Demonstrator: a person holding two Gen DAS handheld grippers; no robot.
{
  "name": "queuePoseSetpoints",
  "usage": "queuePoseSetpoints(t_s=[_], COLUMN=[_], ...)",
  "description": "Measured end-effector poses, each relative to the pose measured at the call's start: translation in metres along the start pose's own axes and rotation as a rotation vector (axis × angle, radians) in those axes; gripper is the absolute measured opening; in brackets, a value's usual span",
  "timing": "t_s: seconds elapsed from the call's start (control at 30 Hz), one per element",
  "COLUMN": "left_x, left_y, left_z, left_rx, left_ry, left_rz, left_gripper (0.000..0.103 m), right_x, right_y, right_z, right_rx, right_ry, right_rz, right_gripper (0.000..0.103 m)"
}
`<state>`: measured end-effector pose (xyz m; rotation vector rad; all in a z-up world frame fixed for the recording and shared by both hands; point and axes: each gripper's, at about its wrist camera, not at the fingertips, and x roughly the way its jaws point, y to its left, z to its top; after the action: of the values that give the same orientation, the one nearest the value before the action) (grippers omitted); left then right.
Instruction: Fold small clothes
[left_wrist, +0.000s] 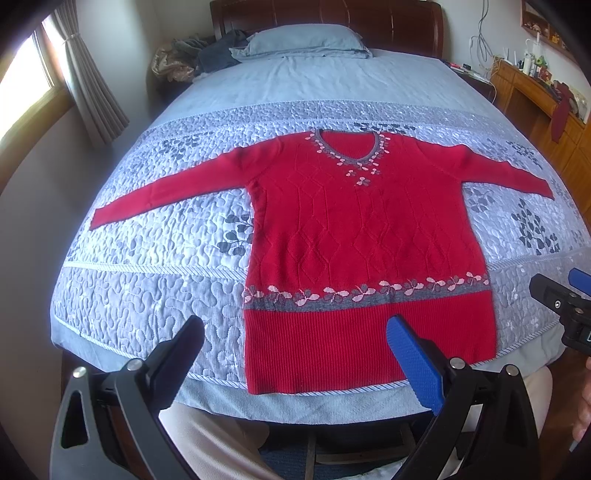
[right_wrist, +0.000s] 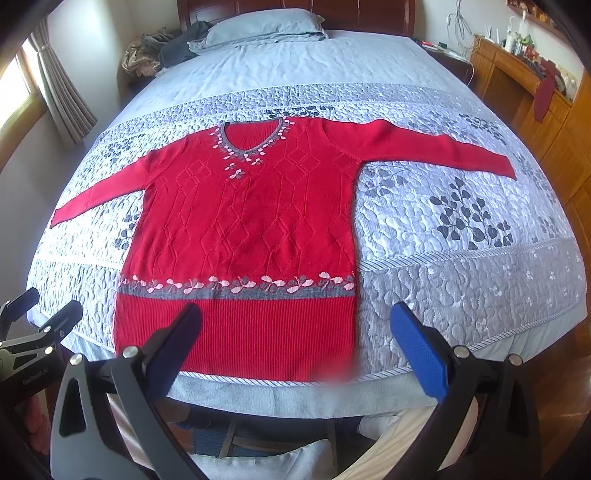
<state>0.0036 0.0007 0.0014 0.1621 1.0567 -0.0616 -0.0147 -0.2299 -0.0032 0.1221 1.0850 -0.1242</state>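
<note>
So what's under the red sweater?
The sweater lies flat on the quilt, sleeves spread, hem at the quilt's near edge. Whatever lies beneath its body is covered. Both grippers hover open, touching nothing.

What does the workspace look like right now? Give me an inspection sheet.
Surface: quilted bedspread on a bed, flat.
Job's things: red sweater spread flat, front up, sleeves out to both sides, hem at the near edge.
Clutter: pillow and heaped clothes at the headboard.
Grippers: left gripper and right gripper, jaws open, empty, above the hem.
Cables: wires on the far wall.
Surroundings: curtain, wooden cabinet.
</note>
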Motion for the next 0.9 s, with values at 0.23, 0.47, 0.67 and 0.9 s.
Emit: queuePoseSetpoints(t_s=[0.23,0.47,0.67,0.9], left_x=[0.0013,0.0041,0.0062,0.0069], left_y=[0.0000,0.0024,0.0030,0.0039], left_z=[-0.0004,-0.0008,-0.0011,-0.0012], left_rx=[-0.002,-0.007,-0.010,-0.010], left_ry=[0.001,0.004,0.009,0.011], left_rz=[0.002,0.001,0.002,0.001], left_gripper=[0.099,0.099,0.099,0.099], right_x=[0.0003,0.0012,0.0031,0.0045], right_y=[0.0000,0.0004,-0.0002,0.0013], right_z=[0.0003,0.0010,0.0016,0.0030], right_rx=[-0.003,-0.005,-0.004,-0.010], right_ry=[-0.004,-0.004,0.000,-0.005], right_rz=[-0.005,-0.007,-0.006,-0.009], right_gripper=[0.100,0.100,0.100,0.100])
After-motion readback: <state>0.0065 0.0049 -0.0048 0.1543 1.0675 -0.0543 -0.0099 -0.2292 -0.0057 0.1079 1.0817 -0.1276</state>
